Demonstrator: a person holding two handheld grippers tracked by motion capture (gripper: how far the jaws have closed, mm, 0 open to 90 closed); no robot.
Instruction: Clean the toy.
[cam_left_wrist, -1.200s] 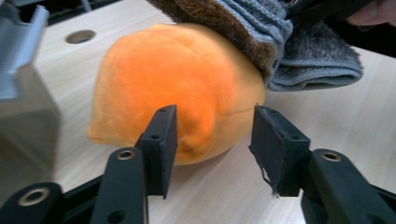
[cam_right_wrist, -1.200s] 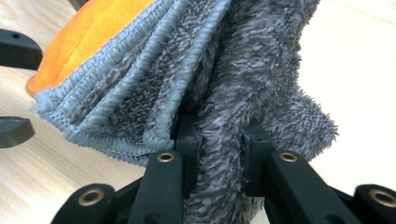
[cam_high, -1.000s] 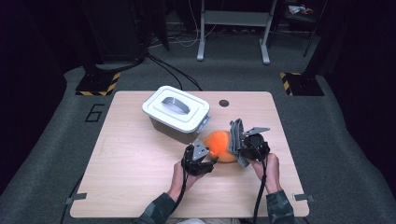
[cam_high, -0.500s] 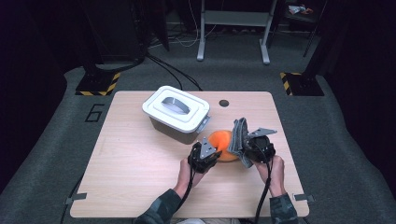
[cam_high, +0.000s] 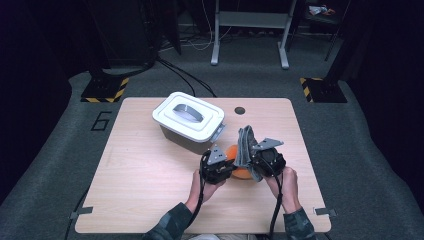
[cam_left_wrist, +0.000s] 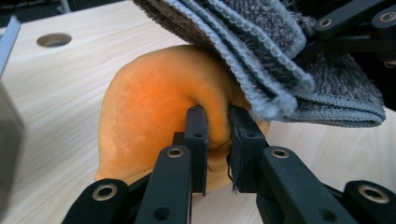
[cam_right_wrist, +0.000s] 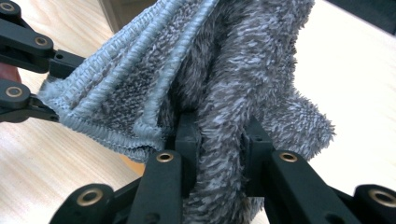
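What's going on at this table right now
A person at a wooden table works with a tool in each hand. The left tool has just closed and now pinches a fold of an orange cloth lying on the table. The right tool is clamped on a grey towel, holding it up above and partly over the orange cloth. A closed white-lidded bin stands just behind them, untouched.
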